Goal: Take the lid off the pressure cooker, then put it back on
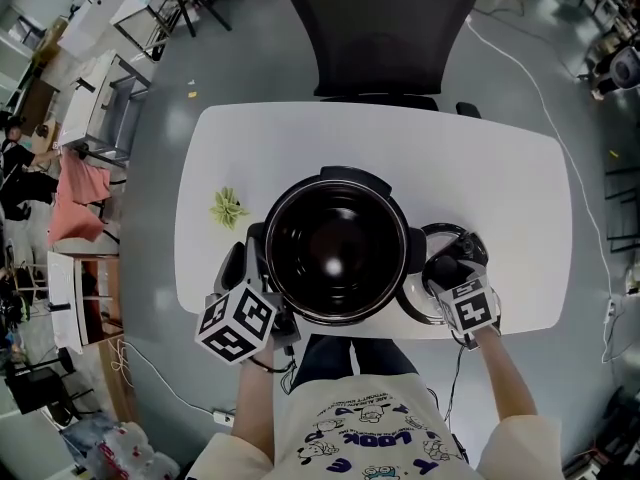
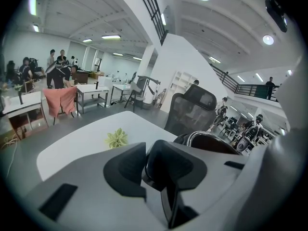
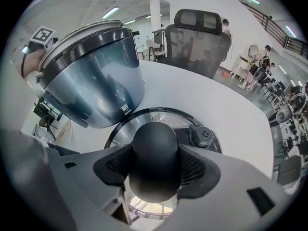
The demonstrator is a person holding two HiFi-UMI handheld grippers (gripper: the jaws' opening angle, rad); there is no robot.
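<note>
The pressure cooker point(image 1: 300, 194) stands open in the middle of the white table point(image 1: 490, 168), its dark pot bare. My left gripper point(image 1: 250, 270) is shut on the cooker's black side handle point(image 2: 169, 163), with the jaws closed on it from both sides in the left gripper view. The lid point(image 1: 446, 238) lies on the table just right of the cooker. My right gripper point(image 1: 448, 270) points steeply down over it, shut on the lid's round black knob point(image 3: 155, 153). The lid's steel rim point(image 3: 159, 115) and its valve point(image 3: 202, 136) show beyond the knob, beside the cooker's grey body point(image 3: 96, 81).
A small green paper ornament point(image 1: 228, 207) lies on the table left of the cooker. A black office chair point(image 1: 380, 28) stands at the table's far side. The lid sits close to the table's near right edge. Desks and people are far off at the left.
</note>
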